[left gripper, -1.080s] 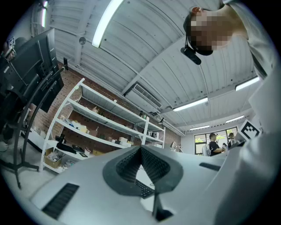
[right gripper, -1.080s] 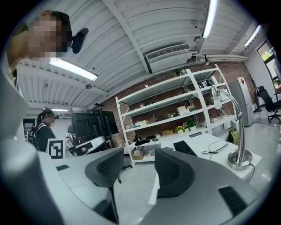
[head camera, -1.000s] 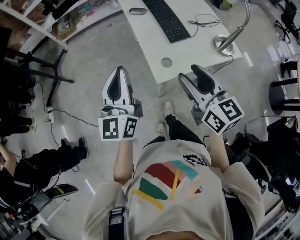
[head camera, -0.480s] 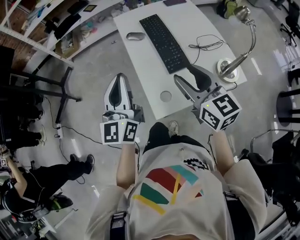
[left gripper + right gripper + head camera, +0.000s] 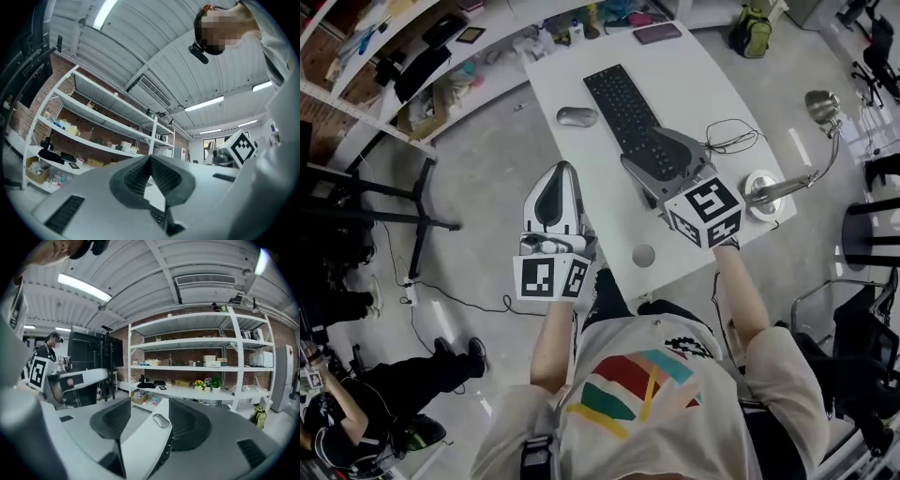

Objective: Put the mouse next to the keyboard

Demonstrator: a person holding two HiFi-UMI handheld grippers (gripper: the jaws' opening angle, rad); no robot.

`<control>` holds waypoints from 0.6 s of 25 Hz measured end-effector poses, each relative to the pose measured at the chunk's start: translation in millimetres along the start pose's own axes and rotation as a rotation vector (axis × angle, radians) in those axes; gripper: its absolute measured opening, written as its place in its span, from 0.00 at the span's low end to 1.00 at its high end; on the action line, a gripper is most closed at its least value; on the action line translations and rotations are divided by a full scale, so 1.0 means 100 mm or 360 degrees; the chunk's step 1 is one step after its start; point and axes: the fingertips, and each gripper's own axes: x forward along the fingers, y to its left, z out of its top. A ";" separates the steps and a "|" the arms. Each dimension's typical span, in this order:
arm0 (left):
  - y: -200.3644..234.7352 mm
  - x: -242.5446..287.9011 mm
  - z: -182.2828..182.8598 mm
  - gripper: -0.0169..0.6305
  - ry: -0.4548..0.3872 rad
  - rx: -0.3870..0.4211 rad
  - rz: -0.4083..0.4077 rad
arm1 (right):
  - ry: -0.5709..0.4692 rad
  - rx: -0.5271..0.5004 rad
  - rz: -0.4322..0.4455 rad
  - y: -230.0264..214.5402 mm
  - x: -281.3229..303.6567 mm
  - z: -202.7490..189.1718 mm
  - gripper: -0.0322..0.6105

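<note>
A grey mouse [image 5: 577,116] lies on the white table [image 5: 703,84], just left of the black keyboard [image 5: 623,105] and apart from it. My right gripper [image 5: 661,155] hovers over the keyboard's near end, its jaws open with nothing between them. In the right gripper view the mouse [image 5: 161,420] shows ahead in the gap of the right gripper [image 5: 143,416]. My left gripper [image 5: 555,202] hangs over the floor just left of the table's edge. Its jaws meet at the tip and hold nothing, as the left gripper [image 5: 150,161] shows in its own view.
A desk lamp [image 5: 814,105] with a round base [image 5: 762,183] and a loose cable [image 5: 731,136] occupy the table's right side. A phone [image 5: 656,33] lies at the far end. A cable hole [image 5: 644,255] sits near the front edge. Shelving [image 5: 441,66] stands left; a seated person [image 5: 337,422] is at lower left.
The view has closed in on the table. Both grippers moved forward: the right one from beyond the table's near edge to over the keyboard, the left one up beside the table's left edge.
</note>
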 end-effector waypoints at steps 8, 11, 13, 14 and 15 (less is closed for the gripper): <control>1.06 0.59 -0.26 0.08 0.0111 -0.0044 0.0062 | 0.0430 -0.0123 0.0305 -0.20 1.76 -0.37 0.41; 1.35 0.71 -0.48 0.08 0.0177 -0.0069 0.0069 | 0.0561 -0.0149 0.0360 -0.28 2.23 -0.63 0.41; 1.56 0.79 -0.62 0.08 0.0204 -0.0088 0.0071 | 0.0666 -0.0211 0.0369 -0.35 2.55 -0.82 0.41; 1.66 0.81 -0.69 0.08 0.0220 -0.0102 0.0074 | 0.0725 -0.0248 0.0369 -0.37 2.69 -0.92 0.41; 1.75 0.83 -0.76 0.08 0.0237 -0.0118 0.0077 | 0.0782 -0.0280 0.0369 -0.39 2.82 -1.04 0.41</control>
